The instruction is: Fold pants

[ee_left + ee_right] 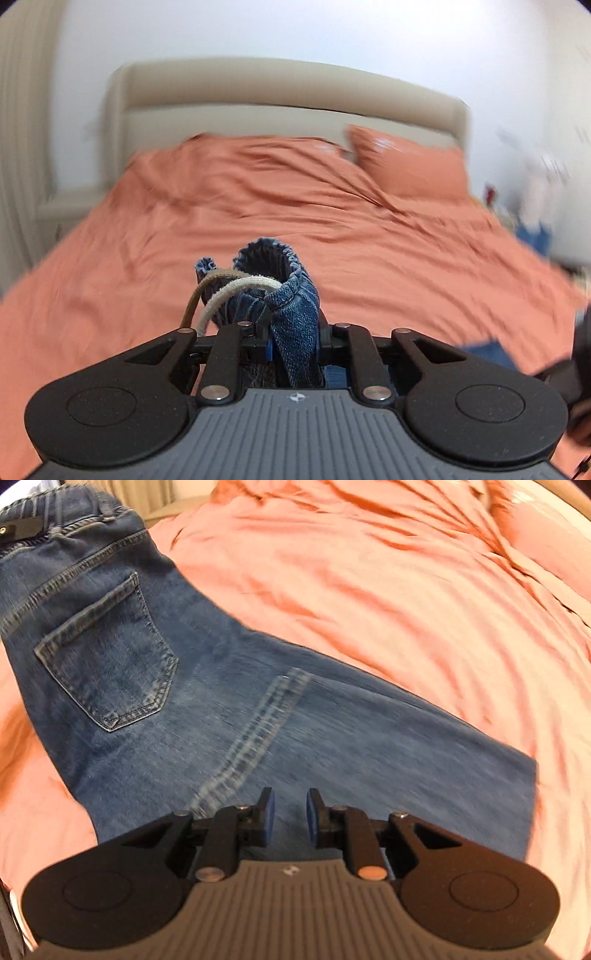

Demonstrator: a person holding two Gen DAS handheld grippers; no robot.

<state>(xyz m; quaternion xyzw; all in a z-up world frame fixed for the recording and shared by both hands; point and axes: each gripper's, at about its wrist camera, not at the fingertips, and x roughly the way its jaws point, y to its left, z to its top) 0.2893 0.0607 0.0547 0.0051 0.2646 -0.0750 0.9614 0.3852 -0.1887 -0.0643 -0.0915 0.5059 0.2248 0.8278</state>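
Observation:
Blue denim pants [229, 709] lie on the orange bedsheet [406, 590], back pocket [107, 657] up, the elastic waistband at the top left. My right gripper [290, 818] is open and empty, just above the pants' leg fabric near the seam. My left gripper [293, 332] is shut on a bunched part of the pants' waistband [280, 280], held above the bed; a beige drawstring [236, 288] loops out of it. In the right wrist view the left gripper's black finger [18, 531] shows at the waistband.
The bed has an orange sheet [184, 221], an orange pillow [410, 166] at the back right and a beige headboard [288, 88]. Blurred clutter stands beyond the bed's right side [535, 206]. The right gripper's body shows at the right edge [580, 362].

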